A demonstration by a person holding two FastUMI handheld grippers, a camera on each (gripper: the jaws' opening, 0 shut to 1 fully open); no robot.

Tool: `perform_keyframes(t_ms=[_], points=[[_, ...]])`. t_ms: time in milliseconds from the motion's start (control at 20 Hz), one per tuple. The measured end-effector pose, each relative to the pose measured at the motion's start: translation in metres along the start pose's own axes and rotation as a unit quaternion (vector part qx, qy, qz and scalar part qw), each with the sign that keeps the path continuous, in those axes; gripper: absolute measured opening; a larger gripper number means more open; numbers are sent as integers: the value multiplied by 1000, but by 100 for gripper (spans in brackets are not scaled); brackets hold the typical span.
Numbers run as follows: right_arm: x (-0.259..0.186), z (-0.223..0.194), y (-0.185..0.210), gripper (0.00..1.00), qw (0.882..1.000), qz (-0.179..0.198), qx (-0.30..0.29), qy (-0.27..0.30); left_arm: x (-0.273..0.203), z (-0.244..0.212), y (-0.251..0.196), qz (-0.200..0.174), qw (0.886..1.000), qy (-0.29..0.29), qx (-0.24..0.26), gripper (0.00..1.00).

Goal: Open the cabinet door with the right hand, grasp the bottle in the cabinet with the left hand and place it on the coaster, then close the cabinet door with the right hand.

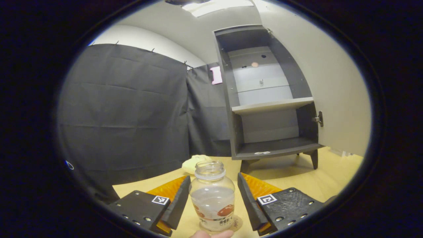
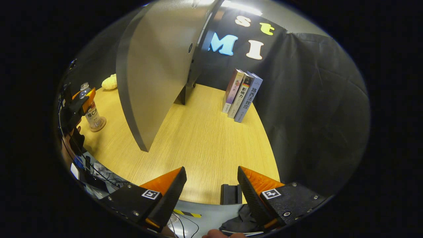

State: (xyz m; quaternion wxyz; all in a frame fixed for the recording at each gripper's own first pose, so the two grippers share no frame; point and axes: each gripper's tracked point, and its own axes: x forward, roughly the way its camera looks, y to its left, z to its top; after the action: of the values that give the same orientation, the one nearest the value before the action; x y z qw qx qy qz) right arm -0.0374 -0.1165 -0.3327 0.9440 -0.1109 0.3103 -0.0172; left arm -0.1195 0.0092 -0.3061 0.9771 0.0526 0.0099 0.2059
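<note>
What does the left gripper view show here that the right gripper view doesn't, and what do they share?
Left gripper view alone: the cabinet interior, with bare shelves, and the left gripper, its jaws apart either side of the bottle with gaps showing.

Right gripper view alone: the outer face of the open cabinet door, three books standing against the wall, and the right gripper, jaws open and holding nothing.

Shared: the bottle standing on the coaster, the wooden table and a pale yellow object behind.
</note>
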Motion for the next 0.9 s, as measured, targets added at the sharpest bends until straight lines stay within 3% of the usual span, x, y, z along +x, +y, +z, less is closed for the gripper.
perform_keyframes(t_ms=[350,500,650,700,750,850,900], points=[[0,20,-11,96,999,-20,26,-29,-8,46,18,-8,1000,0,0,84],[-6,39,-18,96,996,-33,71,-50,-20,105,16,-32,999,-13,-1,77],[-22,78,-33,96,988,-41,108,-100,-36,164,-2,-75,997,-19,-2,81],[-28,92,-40,96,986,-45,110,-117,-38,182,-4,-83,996,-24,7,77],[-34,106,-45,95,984,-48,108,-135,-41,199,-6,-86,996,-28,15,85],[-45,132,-61,96,977,-68,105,-171,-47,230,-14,-96,995,-34,11,81],[-52,147,-61,95,974,-59,110,-190,-49,241,-19,-102,994,-34,6,85]])
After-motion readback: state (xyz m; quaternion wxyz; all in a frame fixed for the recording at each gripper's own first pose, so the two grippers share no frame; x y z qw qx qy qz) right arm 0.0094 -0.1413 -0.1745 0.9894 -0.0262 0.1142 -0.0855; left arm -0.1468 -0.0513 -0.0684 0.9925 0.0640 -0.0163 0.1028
